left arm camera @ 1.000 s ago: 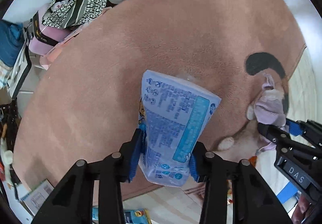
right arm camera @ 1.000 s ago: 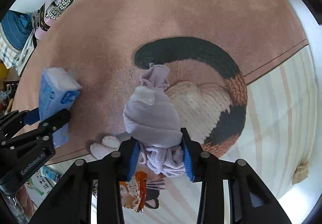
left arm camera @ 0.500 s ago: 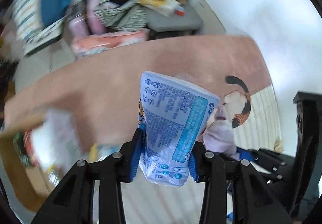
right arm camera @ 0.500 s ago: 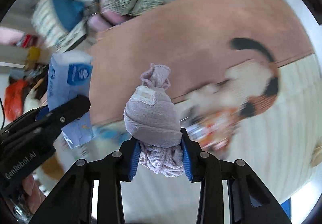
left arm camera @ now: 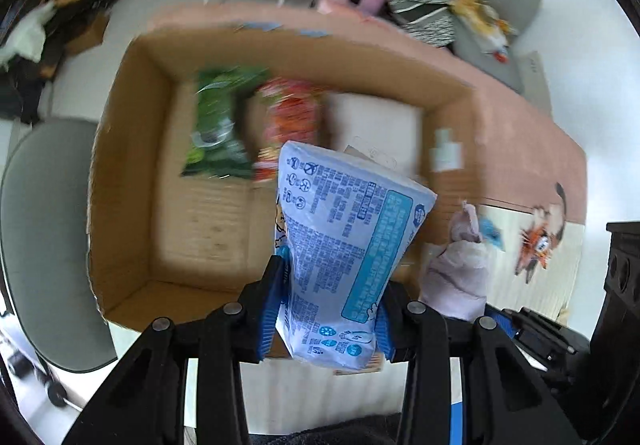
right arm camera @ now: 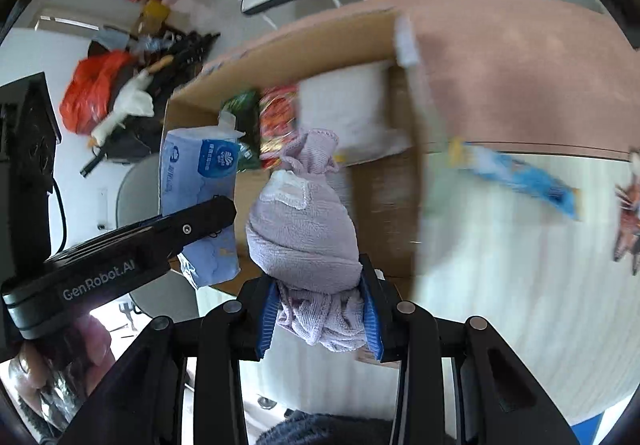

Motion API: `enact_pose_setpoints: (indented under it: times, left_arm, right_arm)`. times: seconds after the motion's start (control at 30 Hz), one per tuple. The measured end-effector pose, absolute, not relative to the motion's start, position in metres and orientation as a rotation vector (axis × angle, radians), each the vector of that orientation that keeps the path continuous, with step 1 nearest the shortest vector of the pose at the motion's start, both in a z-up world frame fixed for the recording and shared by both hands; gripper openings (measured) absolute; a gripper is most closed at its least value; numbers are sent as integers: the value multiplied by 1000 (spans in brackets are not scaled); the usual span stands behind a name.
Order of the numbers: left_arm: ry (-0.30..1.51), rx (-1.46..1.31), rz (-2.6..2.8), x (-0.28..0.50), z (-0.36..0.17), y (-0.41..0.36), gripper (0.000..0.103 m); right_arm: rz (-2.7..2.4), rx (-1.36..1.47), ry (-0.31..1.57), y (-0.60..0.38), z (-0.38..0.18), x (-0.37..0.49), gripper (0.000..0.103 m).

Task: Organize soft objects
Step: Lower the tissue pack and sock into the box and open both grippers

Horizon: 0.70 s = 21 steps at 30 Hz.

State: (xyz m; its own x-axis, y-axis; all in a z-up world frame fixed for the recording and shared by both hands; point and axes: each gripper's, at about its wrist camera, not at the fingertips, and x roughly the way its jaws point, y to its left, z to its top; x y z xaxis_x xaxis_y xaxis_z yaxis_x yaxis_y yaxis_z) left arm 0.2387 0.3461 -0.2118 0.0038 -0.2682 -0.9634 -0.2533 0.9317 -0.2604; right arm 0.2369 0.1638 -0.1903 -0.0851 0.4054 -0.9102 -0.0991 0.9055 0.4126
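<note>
My left claw (left arm camera: 326,307) clamps the tissue pack (left arm camera: 346,257) upright, my right claw (right arm camera: 320,305) grips the sock bundle (right arm camera: 304,229); the cardboard box (left arm camera: 120,149) lies open ahead, ready for both

A home: pink rug (left arm camera: 520,117), clothes heap (left arm camera: 420,5), cardboard box (left arm camera: 120,165).
</note>
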Motion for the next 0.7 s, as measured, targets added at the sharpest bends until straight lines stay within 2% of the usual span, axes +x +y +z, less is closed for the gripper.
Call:
enact_pose_setpoints:
  times: [0.3, 0.4, 0.47, 0.5, 0.53, 0.57, 0.6, 0.67, 0.7]
  left_arm:
    - [1734, -455, -32, 253, -289, 383, 37]
    - [1776, -454, -41, 255, -306, 383, 42]
    - [1802, -462, -31, 254, -313, 384, 50]
    - [1810, -474, -28, 253, -315, 385, 50]
    - [1811, -471, -23, 252, -315, 386, 51]
    - [1806, -459, -15, 250, -313, 387, 56]
    - [1801, -453, -12, 247, -311, 389, 61]
    - [1788, -444, -16, 243, -304, 391, 78]
    - [1783, -431, -18, 243, -300, 391, 79]
  right_arm:
    - [384, 178, 1710, 239, -267, 247, 38]
    - [357, 151, 1734, 250, -288, 251, 41]
    - [330, 111, 1741, 259, -298, 253, 47]
    - [327, 105, 1750, 260, -301, 253, 59]
    - [325, 101, 1763, 262, -305, 253, 64]
    - [320, 106, 1764, 263, -306, 252, 69]
    - [315, 98, 1762, 263, -306, 251, 69]
    - [307, 62, 1751, 266, -303, 249, 69]
    - [298, 57, 1748, 266, -301, 247, 70]
